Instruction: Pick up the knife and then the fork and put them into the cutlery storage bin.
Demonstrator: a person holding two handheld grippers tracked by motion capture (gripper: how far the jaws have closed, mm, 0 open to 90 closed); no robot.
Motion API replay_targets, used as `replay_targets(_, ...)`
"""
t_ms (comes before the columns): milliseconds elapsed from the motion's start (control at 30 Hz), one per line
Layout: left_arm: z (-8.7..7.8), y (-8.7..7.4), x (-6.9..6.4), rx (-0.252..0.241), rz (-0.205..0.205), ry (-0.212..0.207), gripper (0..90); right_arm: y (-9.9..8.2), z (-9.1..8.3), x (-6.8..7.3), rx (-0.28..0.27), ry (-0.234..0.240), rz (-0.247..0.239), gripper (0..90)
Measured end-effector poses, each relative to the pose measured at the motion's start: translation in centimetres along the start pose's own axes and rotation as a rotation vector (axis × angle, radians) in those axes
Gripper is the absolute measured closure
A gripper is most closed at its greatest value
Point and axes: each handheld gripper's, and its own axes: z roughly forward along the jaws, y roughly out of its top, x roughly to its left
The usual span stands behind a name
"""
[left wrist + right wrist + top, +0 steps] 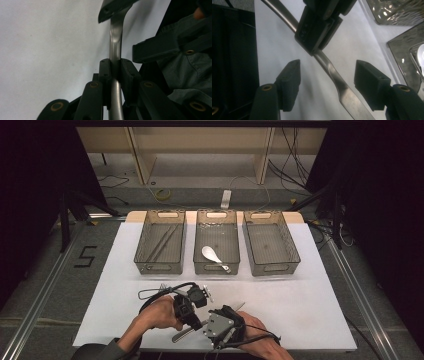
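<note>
The left gripper is clamping a metal knife above the near worktop; the right gripper is straddling its blade, jaws wide, not touching. The three trays are waiting; sorting remains.

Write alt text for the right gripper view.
The right gripper's open black jaws flank a flat silver metal utensil handle, without touching it. Farther up, the left gripper clamps that handle above the white table.

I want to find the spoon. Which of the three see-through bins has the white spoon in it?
The middle bin holds the white spoon. The left bin holds thin metal sticks instead, and the right bin looks empty.
</note>
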Motion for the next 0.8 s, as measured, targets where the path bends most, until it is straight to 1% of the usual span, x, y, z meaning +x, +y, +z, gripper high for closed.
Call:
replay_targets(33, 0.0, 0.0, -0.1, -0.004, -0.003, -0.003, 79.2, 0.1, 0.1, 0.2, -0.002, 0.014, 0.018, 42.7)
replay_targets(67, 0.0, 0.0, -0.2, -0.009, -0.008, -0.006, 79.2, 0.1, 0.2, 0.1, 0.006, 0.004, -0.012, 44.2)
replay_targets(100, -0.1, 0.0, -0.2, -0.01, -0.005, -0.009, 79.2, 0.1, 0.3, 0.3, 0.013, 0.008, -0.001, 45.9)
replay_targets(167, -0.2, 0.0, -0.1, -0.009, -0.002, -0.011, 79.2, 0.2, 0.6, 0.4, 0.025, 0.01, -0.029, 48.7)
replay_targets(200, -0.2, 0.0, 0.0, -0.003, 0.0, -0.013, 79.1, 0.2, 0.7, 0.4, 0.028, -0.004, -0.043, 49.8)
replay_targets(233, -0.1, 0.0, -0.1, -0.001, 0.0, -0.013, 79.2, 0.2, 0.8, 0.6, 0.036, -0.001, -0.039, 51.2)
replay_targets(300, -0.1, 0.0, -0.1, 0.007, 0.005, -0.019, 79.2, 0.4, 0.8, 0.7, 0.037, -0.008, -0.056, 54.1)
replay_targets(333, -0.2, 0.1, -0.1, 0.005, 0.006, -0.021, 79.2, 0.4, 0.9, 0.7, 0.035, -0.019, -0.074, 55.0)
replay_targets(367, -0.2, 0.1, -0.2, -0.002, 0.001, -0.026, 79.2, 0.4, 1.0, 1.0, 0.047, -0.02, -0.067, 55.7)
replay_targets(433, -0.1, 0.1, -0.2, 0.004, 0.009, -0.033, 79.1, 0.4, 1.2, 1.1, 0.051, -0.026, -0.088, 58.6)
replay_targets(467, -0.1, 0.1, -0.3, 0.003, 0.012, -0.035, 79.1, 0.5, 1.2, 0.9, 0.053, -0.025, -0.127, 60.4)
replay_targets(500, 0.0, 0.2, -0.4, 0.002, 0.006, -0.036, 79.1, 0.5, 1.2, 1.0, 0.052, -0.028, -0.126, 62.3)
replay_targets(533, 0.0, 0.2, -0.4, 0.006, 0.016, -0.034, 79.1, 0.5, 1.2, 1.0, 0.047, -0.026, -0.133, 64.5)
replay_targets(600, 0.0, 0.2, -0.5, 0.003, 0.016, -0.041, 79.1, 0.6, 1.1, 1.0, 0.043, -0.021, -0.135, 68.0)
replay_targets(633, 0.0, 0.3, -0.5, 0.006, 0.021, -0.041, 79.1, 0.6, 1.1, 1.0, 0.049, -0.012, -0.129, 69.5)
replay_targets(667, 0.1, 0.3, -0.6, 0.002, 0.018, -0.042, 79.1, 0.6, 1.1, 0.9, 0.05, -0.01, -0.136, 70.1)
replay_targets(700, 0.0, 0.3, -0.6, 0.001, 0.019, -0.043, 79.1, 0.6, 1.1, 0.8, 0.047, -0.009, -0.152, 70.8)
replay_targets(767, 0.0, 0.2, -0.6, 0.0, 0.028, -0.046, 79.0, 0.6, 1.0, 1.0, 0.058, -0.003, -0.172, 73.2)
replay_targets(800, 0.0, 0.2, -0.6, -0.004, 0.033, -0.045, 78.9, 0.7, 1.0, 1.0, 0.061, -0.008, -0.196, 74.9)
